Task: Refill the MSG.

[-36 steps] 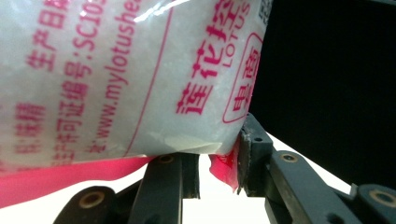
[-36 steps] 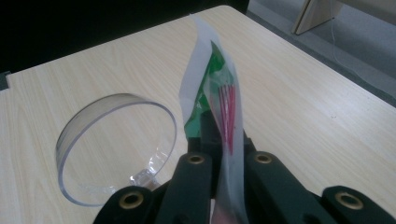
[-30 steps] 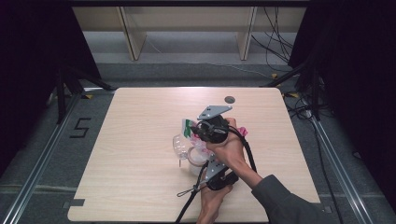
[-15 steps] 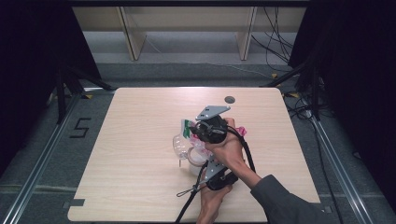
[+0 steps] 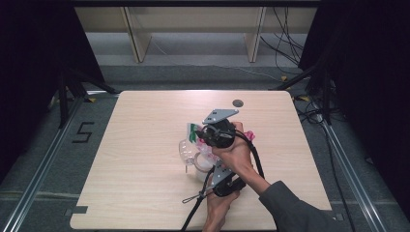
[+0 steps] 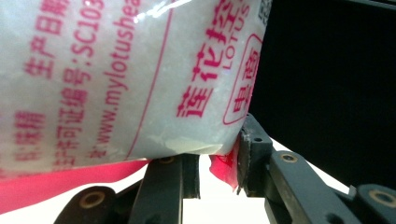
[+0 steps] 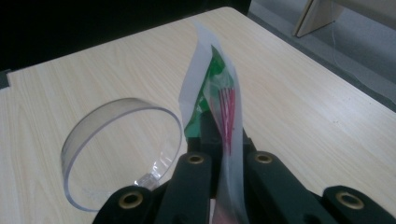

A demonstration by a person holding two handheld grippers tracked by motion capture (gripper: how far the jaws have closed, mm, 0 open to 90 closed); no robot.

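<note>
Dark curtains ring your tabletop (image 5: 145,193). Both jaws pinch the bag (image 6: 116,79) at centre, above the cup (image 7: 121,149): right fully closed on its top edge, left on its bottom seam. Tugging risks tearing, spilling powder.

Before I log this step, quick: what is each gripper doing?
Left gripper: closed on the bag's pink bottom edge.
Right gripper: closed on the bag's top edge.

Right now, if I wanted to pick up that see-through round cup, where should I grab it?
Grab the clear cup by its thin rim, one jaw inside and one outside, coming from the open mouth. It lies tipped on the table with that mouth facing the right gripper, and its wall looks thin and round, so pinching across the whole body would likely slip.
</note>
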